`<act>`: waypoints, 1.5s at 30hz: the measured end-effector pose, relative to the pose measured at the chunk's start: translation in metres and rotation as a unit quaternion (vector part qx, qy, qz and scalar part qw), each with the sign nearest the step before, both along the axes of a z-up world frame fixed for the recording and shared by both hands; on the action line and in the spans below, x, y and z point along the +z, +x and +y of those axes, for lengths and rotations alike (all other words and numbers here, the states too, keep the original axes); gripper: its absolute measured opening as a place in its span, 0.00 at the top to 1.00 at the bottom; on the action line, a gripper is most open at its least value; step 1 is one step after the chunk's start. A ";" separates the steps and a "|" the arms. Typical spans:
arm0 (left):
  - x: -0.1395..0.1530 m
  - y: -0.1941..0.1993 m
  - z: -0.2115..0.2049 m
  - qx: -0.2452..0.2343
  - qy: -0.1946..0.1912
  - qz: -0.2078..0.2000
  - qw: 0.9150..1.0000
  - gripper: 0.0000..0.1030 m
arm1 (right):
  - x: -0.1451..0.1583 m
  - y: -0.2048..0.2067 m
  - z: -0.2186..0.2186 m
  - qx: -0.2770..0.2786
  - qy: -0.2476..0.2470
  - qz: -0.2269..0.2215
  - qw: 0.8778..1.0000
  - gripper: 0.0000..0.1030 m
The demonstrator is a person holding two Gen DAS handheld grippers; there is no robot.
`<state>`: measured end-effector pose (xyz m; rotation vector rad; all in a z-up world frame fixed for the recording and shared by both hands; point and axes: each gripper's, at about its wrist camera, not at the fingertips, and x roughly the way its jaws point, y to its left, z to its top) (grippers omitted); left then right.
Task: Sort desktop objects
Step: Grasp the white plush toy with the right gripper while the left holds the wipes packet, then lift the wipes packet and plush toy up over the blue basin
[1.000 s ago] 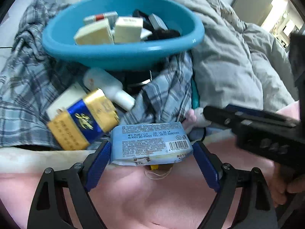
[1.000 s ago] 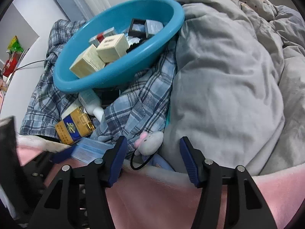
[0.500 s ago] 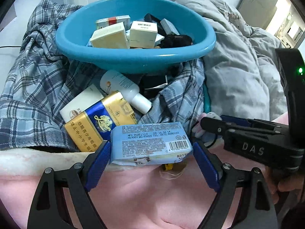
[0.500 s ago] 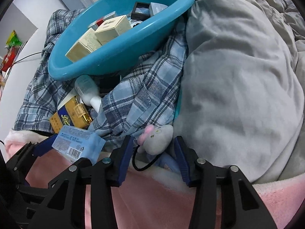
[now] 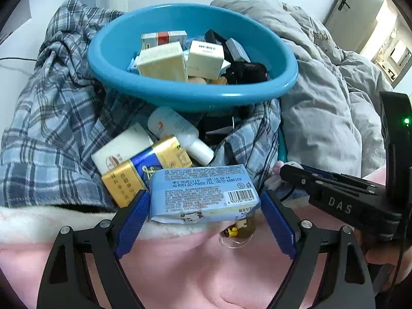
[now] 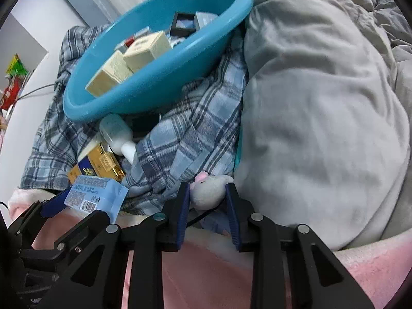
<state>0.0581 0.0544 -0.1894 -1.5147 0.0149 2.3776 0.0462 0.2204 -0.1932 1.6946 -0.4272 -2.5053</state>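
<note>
Left wrist view. The left gripper (image 5: 204,215) is closed on a light-blue wipes packet (image 5: 204,191), glossy and rectangular, held between ribbed blue pads above a pink fleece blanket (image 5: 180,270). Behind it, a teal plastic basin (image 5: 180,95), oval and tilted, is seen filled with cream cartons (image 5: 164,63), a red-banded box and a black item. Below the basin, on a plaid shirt (image 5: 56,118), a gold-and-blue box (image 5: 144,170) and a white bottle (image 5: 180,134) are lodged.

Right wrist view. The right gripper (image 6: 208,200) is narrowed around a grey plush toy (image 6: 209,190) with a pink ear, both pads touching it. A grey quilt (image 6: 322,108), soft and creased, is shown more fully here.
</note>
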 end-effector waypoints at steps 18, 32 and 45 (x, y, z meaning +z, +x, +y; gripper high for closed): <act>0.001 -0.033 -0.015 0.014 -0.018 -0.026 0.999 0.16 | 0.022 -0.022 -0.033 0.063 0.056 -0.005 0.996 0.75; 0.065 -0.018 -0.021 0.018 -0.002 0.051 0.999 0.16 | 0.072 -0.028 -0.036 0.059 0.058 0.051 0.995 0.75; 0.167 -0.058 -0.035 0.053 -0.011 0.205 0.977 0.16 | 0.164 -0.063 -0.036 0.040 0.068 0.168 0.983 0.75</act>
